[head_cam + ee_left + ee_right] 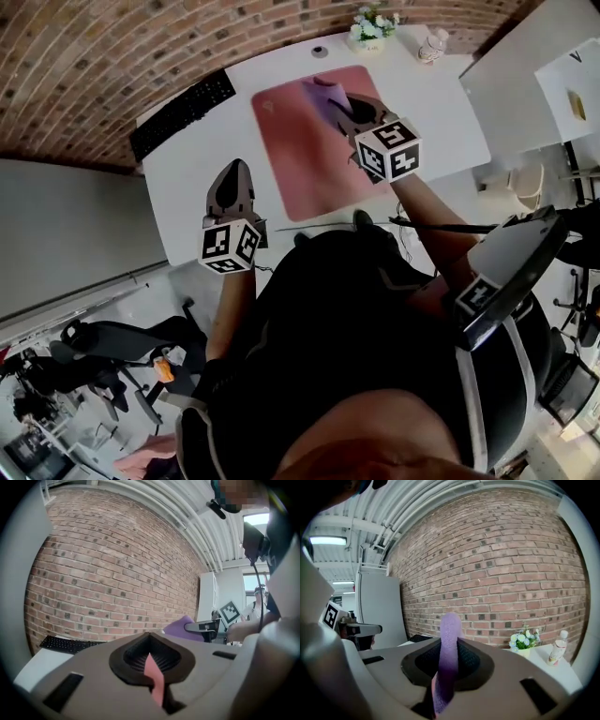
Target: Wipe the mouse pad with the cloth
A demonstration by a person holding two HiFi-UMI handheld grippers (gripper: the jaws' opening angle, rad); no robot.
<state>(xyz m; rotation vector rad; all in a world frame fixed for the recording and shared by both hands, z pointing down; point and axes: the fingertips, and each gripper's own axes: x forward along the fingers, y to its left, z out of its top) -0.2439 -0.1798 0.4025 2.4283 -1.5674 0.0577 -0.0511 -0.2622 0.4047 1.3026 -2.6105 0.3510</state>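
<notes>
A pink mouse pad (300,159) lies on the white desk (187,202). My right gripper (343,101) hovers over the pad's far part, shut on a purple cloth (323,94). In the right gripper view the cloth (450,634) stands up as a folded strip pinched between the jaws of the right gripper (449,648). To the left of the pad, my left gripper (234,171) rests low over bare desk, apart from the pad. The left gripper (151,657) has its jaws together, with only a thin pink sliver in the slit. From there the cloth (180,627) shows off to the right.
A black keyboard (183,112) lies at the desk's far left. A small flower pot (372,26), a small bottle (432,44) and a round object (320,52) stand along the far edge by the brick wall. Office chairs are on the floor at lower left.
</notes>
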